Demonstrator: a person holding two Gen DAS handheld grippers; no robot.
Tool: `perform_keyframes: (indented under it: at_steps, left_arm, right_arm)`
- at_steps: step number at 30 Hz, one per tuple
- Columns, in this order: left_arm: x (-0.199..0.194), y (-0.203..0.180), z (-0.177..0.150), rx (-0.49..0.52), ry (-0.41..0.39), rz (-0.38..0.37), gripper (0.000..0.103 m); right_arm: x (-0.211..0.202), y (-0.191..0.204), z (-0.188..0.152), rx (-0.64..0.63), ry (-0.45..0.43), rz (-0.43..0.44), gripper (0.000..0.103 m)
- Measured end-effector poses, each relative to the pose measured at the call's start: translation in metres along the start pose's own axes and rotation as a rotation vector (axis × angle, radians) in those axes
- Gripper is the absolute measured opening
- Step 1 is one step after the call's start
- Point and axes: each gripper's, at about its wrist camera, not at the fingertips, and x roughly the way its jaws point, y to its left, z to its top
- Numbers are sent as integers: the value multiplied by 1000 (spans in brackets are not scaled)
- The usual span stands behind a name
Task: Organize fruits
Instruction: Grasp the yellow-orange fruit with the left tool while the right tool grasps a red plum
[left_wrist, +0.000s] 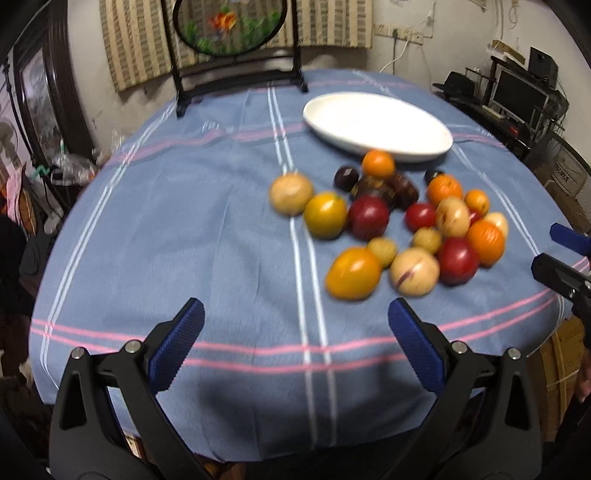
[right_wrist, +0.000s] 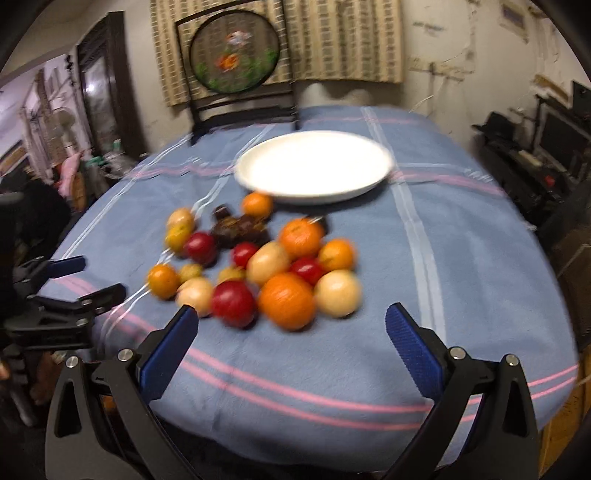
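A pile of several fruits (left_wrist: 399, 218) lies on the blue striped tablecloth (left_wrist: 184, 240): oranges, red ones, pale yellow ones and dark purple ones. Behind it sits an empty white oval plate (left_wrist: 376, 125). My left gripper (left_wrist: 295, 310) hovers open over the cloth, short and left of the pile, with nothing between its blue pads. In the right wrist view the fruits (right_wrist: 266, 269) lie just beyond my open right gripper (right_wrist: 291, 314), with a red fruit (right_wrist: 233, 303) and a big orange (right_wrist: 287, 301) nearest its tips. The plate (right_wrist: 314, 166) is farther back. Both views are blurred.
A round goldfish screen on a black stand (left_wrist: 231, 33) stands at the table's far edge. Each gripper shows in the other's view: the right one (left_wrist: 565, 258) at the right edge, the left one (right_wrist: 74, 280) at the left. Cluttered shelves and furniture surround the table.
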Motion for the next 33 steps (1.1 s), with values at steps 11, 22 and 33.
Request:
perform_keyframes:
  at_steps: [11,22,33]
  left_arm:
    - [8,20,-12,-58,30,-32,101]
    - [32,5,-1,-28,60,-108,101]
    - [62,-10,16,14,74,-174,75]
  right_arm:
    - [43,39,-7,-95,116,32,46]
    - [52,28,-2,-56,97,26,41]
    - [12,9,-1,-22,38,10,41]
